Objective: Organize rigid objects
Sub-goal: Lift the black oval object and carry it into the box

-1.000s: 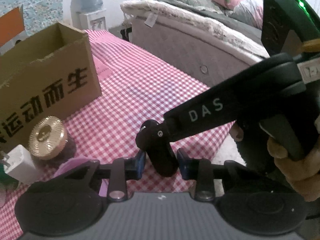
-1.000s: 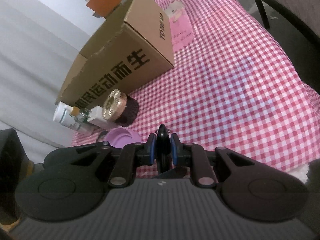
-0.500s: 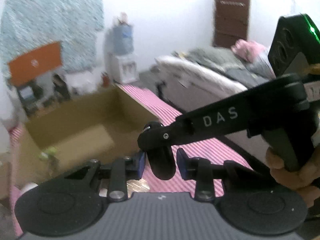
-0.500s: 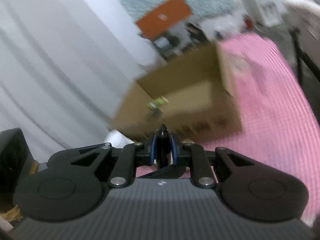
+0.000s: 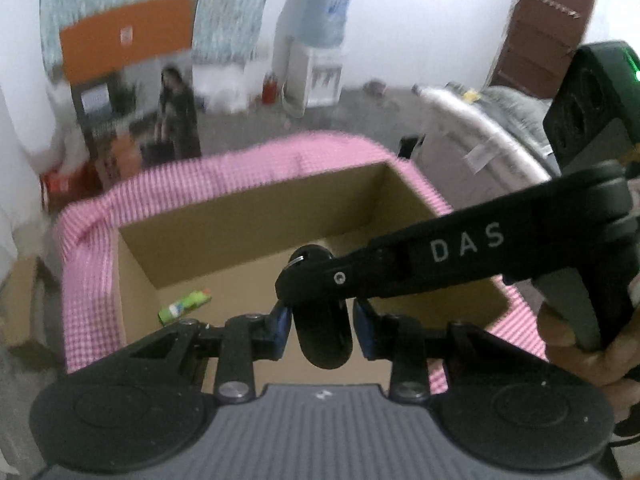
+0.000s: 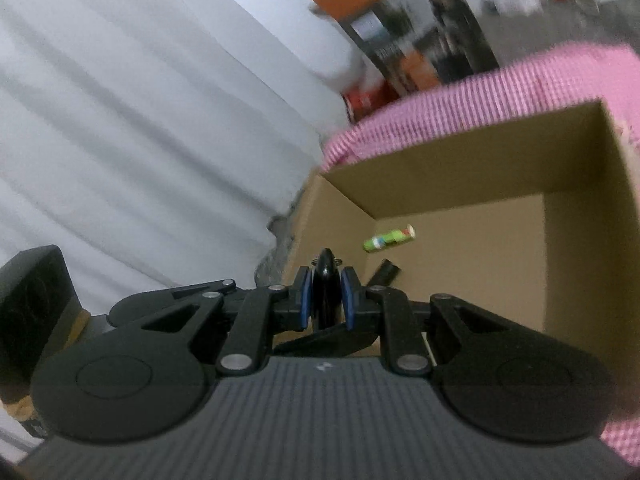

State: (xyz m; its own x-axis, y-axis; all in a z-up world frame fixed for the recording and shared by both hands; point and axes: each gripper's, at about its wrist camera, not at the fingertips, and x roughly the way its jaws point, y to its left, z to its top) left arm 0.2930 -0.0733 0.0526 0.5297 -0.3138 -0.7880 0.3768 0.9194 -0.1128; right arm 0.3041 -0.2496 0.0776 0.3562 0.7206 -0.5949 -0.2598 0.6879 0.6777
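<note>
A black fob [image 6: 327, 296] is clamped in the right tongs [image 6: 326, 300] above the box [image 6: 460, 160]; the left tongs [image 5: 322, 322] stand slack beside it, gripping nothing.

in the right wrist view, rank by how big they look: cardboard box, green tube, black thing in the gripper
1. cardboard box, by far the largest.
2. black thing, pinched in the right gripper.
3. green tube, lying in the box.
The black thing is much nearer the camera, so 2 and 3 are unsure.
</note>
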